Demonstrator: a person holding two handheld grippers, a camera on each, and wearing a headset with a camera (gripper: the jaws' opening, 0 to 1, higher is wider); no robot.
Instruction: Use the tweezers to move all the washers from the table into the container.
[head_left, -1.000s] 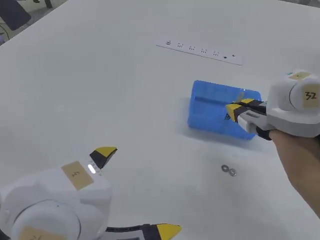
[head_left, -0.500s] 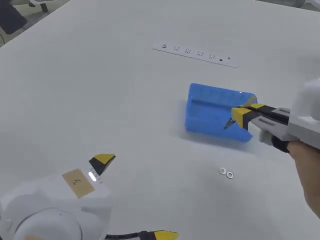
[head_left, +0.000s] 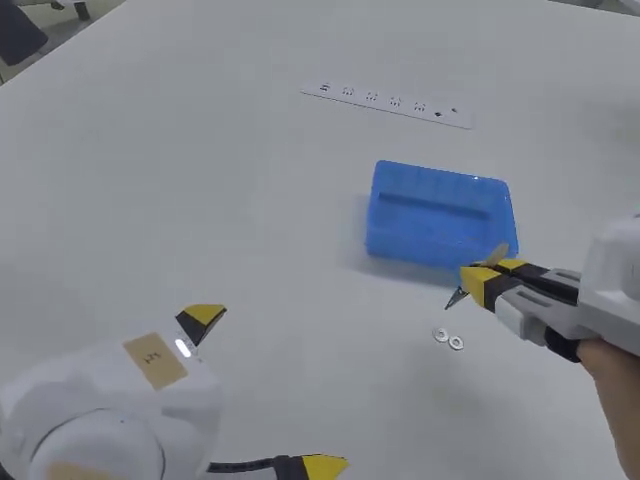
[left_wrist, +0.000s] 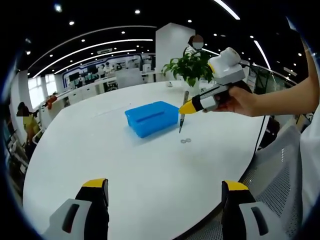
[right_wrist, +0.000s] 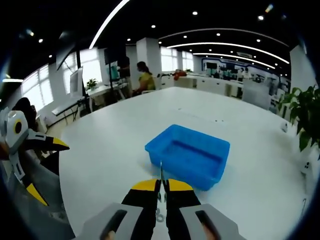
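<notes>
On the surface (head_left: 200, 180), on your side of the container (head_left: 440, 252), the washers (head_left: 448, 339) sit as a pair, side by side and close enough that you can't tell whether they touch. That's your target, and it's out in the open, well outside the blue walls.

Now the tweezers (head_left: 461, 294): their point hangs just above and a touch beyond the pair, on the container side, angled down and to the left. From the left gripper view the tweezers (left_wrist: 183, 112) run steeply, nearly upright, with the washers (left_wrist: 185, 141) lying just past the tip toward the camera. So the move looks like a short draw back toward you and a drop. Whether the tweezer tips are parted is too fine to tell.

Your right tool (head_left: 485, 278) is by far the nearer, jaws pinched together on the tweezers' handle, reaching in level from the right. Its own view shows the yellow tips of the right tool (right_wrist: 161, 186) clamped either side of the thin blade.

Your left tool (head_left: 265, 392) waits well apart at lower left, jaws spread wide, gripping nothing.
</notes>
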